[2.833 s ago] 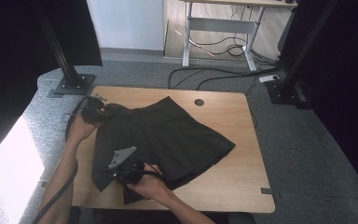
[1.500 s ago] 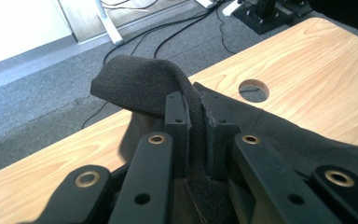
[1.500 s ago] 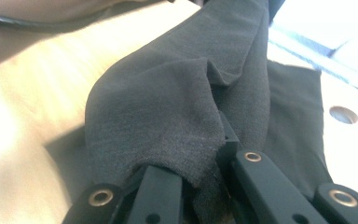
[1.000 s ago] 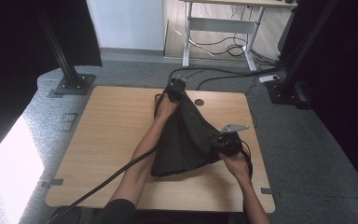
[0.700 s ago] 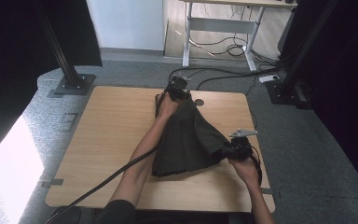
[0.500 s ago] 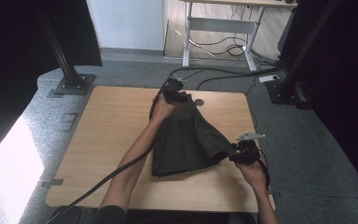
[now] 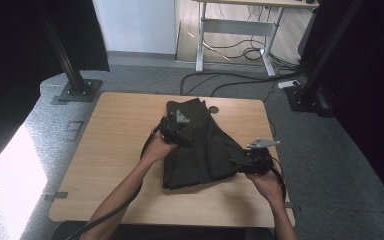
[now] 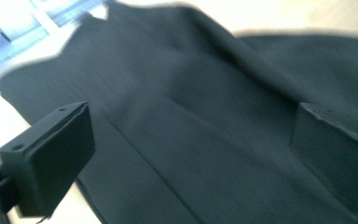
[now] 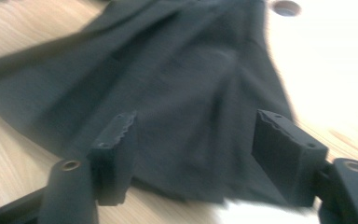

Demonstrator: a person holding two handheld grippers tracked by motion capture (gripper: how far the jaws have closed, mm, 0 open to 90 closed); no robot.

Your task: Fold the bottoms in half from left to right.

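Resting folded black skirt [image 7: 205, 150] on table [image 7: 105, 150], fingers [image 9: 116, 154] spread

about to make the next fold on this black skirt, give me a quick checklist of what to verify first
1. Left gripper released: ok, its jaws stand wide apart over the cloth in the left gripper view.
2. Right gripper released: ok, jaws open, with the hem edge lying between them.
3. Black skirt fully on the wooden table: ok, no edge hangs off.
4. Fold lying flat: not ok, ridges and creases run along the fabric.
5. Layer edges lined up: cannot tell, both gripper views are blurred.
6. Cable hole free of cloth: ok, it sits just beside the skirt's far end.
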